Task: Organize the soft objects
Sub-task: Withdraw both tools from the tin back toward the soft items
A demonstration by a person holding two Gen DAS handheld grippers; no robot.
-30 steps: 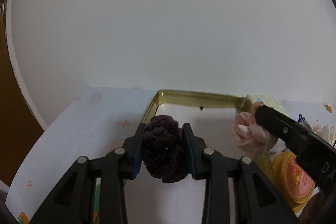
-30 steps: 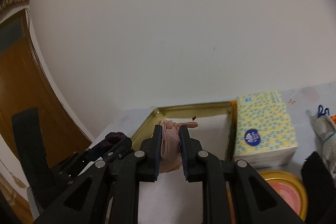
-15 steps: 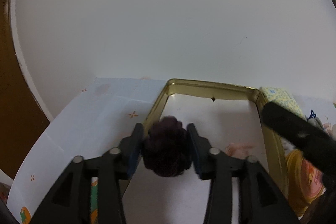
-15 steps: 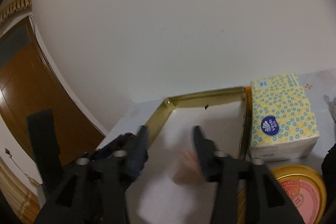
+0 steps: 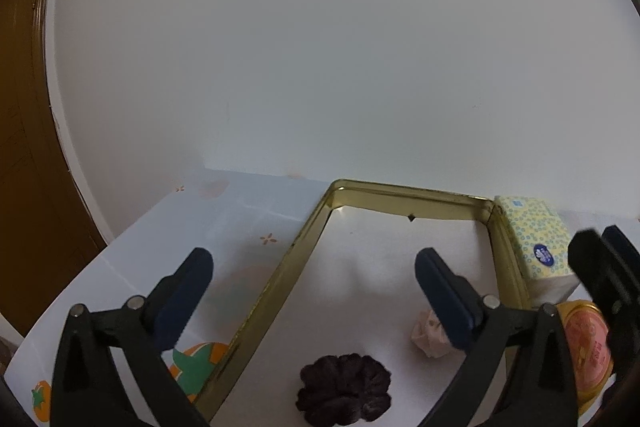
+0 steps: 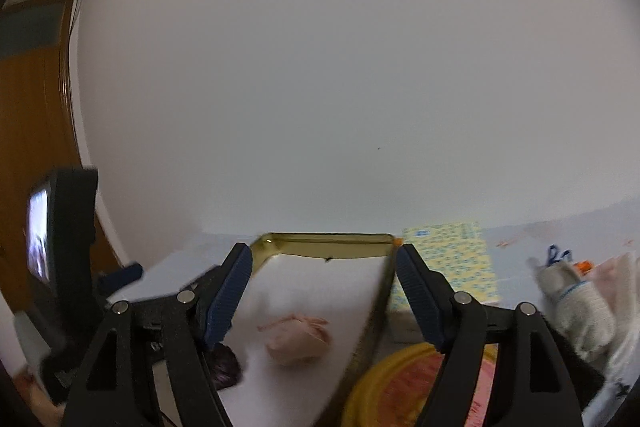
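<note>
A dark purple scrunchie [image 5: 344,389] lies in the gold-rimmed tin tray [image 5: 408,191] near its front. A pink scrunchie [image 5: 430,335] lies beside it to the right. My left gripper [image 5: 314,267] is open and empty above them. In the right wrist view my right gripper [image 6: 324,269] is open and empty above the pink scrunchie [image 6: 298,339]. The purple scrunchie [image 6: 224,367] shows partly behind its left finger. The tray [image 6: 324,241] reaches back to the wall.
A yellow patterned tissue pack [image 5: 534,243] stands right of the tray, also in the right wrist view [image 6: 450,263]. A round yellow and pink lid [image 6: 404,383] lies in front of it. A grey and white cloth [image 6: 576,303] lies at right. A wooden door [image 5: 24,187] is at left.
Both grippers have opened and let go: the purple scrunchie and the pink scrunchie dropped into the tray. Both grippers have lifted and pulled back.
</note>
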